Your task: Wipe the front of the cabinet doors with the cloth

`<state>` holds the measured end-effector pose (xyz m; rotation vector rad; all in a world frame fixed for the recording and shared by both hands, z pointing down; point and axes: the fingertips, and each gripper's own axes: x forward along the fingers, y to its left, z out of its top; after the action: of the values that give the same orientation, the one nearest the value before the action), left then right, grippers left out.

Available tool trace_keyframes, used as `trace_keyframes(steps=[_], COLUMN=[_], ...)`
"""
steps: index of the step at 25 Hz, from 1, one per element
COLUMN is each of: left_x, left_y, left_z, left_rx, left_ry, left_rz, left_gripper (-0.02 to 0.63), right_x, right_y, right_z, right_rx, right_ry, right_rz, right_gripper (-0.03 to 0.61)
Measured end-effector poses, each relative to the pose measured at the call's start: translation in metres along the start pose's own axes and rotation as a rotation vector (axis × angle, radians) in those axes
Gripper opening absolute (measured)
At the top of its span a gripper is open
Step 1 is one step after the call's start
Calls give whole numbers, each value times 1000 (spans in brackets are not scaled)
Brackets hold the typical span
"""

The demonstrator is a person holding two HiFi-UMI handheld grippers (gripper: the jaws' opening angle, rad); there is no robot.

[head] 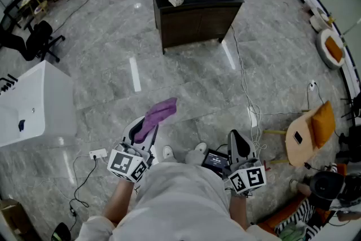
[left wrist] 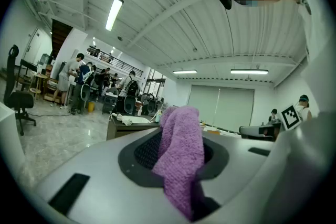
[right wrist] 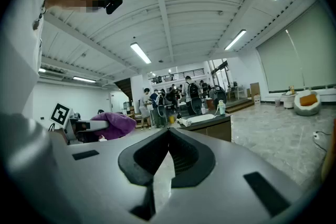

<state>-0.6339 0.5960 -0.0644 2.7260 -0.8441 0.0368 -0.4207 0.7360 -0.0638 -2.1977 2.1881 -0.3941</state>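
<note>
Over marble floor [head: 186, 82], jaws of left gripper [head: 142, 131] pinch purple cloth [head: 159, 113].

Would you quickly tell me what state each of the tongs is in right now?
Left tongs: closed on the purple cloth.
Right tongs: closed, empty.

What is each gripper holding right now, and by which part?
Left gripper: shut on the purple cloth, clamped by one end, the rest sticking out past the tips. Right gripper: nothing, jaws together.

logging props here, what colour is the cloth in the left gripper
Purple; the cloth shows best in the left gripper view.
</note>
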Motion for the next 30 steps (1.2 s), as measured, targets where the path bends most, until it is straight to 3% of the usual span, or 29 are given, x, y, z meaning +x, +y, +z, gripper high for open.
trace_keyframes(steps=[7,11,15,30], left_x=[3,8,20,85], left_y=[-20,-41,-61,-163], left_z=[0,-10,-20,-16], left_rx=[-10,-30,-14,37], left_ry=[-36,-10,23,-4], left_rz=[-27,-32,-42,-67], left_gripper=[94,94,94,94], right_x=[-14,-25,-39,-91], right_y=[-7,-19,-44,-140], right_z=[4,7,1,7], right_rx=[-9,-7,22,73], right_ry=[-12,-21,-17,-92], right_rz=[-4,-3,-23,-23], right_gripper=[26,26,26,26])
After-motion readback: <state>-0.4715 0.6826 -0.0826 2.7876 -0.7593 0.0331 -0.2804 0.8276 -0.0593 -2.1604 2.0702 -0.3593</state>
